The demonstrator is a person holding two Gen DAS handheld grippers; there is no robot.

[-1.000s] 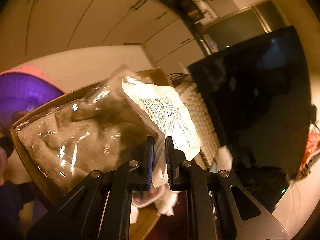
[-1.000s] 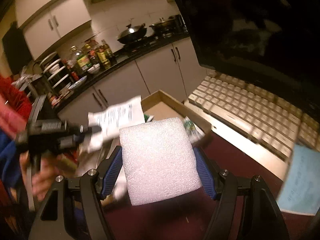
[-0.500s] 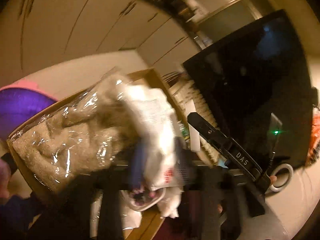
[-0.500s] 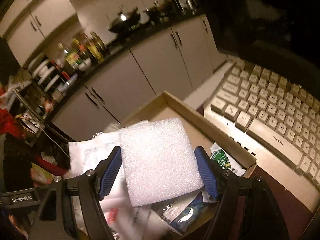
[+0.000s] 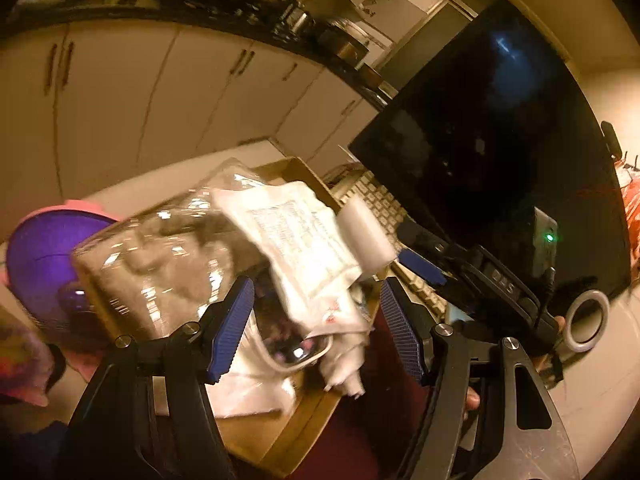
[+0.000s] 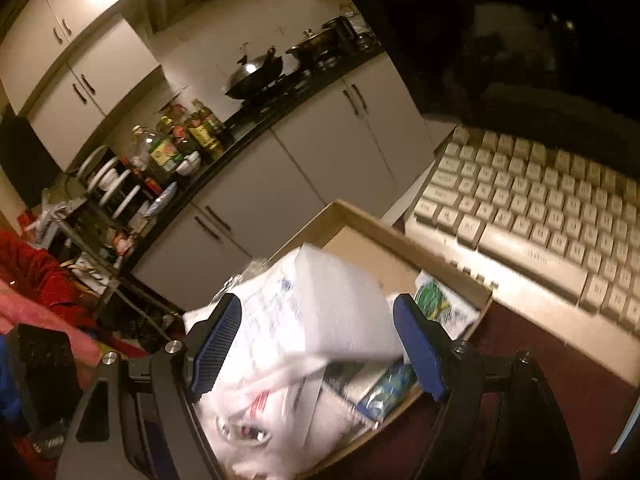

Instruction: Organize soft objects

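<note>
A cardboard box (image 5: 304,420) (image 6: 400,236) holds soft packets. In the left wrist view my left gripper (image 5: 316,320) is open above it; a clear bag of grey fabric (image 5: 160,256) and a white printed packet (image 5: 296,244) lie in the box between and beyond the jaws. In the right wrist view my right gripper (image 6: 318,348) is open over the box, and the white foam block (image 6: 340,304), blurred, sits loose between the jaws on the packets. The foam block also shows in the left wrist view (image 5: 366,236), beside the right gripper's blue pad (image 5: 420,266).
A cream keyboard (image 6: 540,216) lies right of the box, under a dark monitor (image 5: 500,152). A purple bowl (image 5: 40,264) stands left of the box. Kitchen cabinets (image 6: 320,160) are behind. A green-printed packet (image 6: 436,300) lies in the box's right corner.
My left gripper opened and let go of the white packet, which now lies in the box. My right gripper moved over the box and opened, releasing the foam block onto the packets.
</note>
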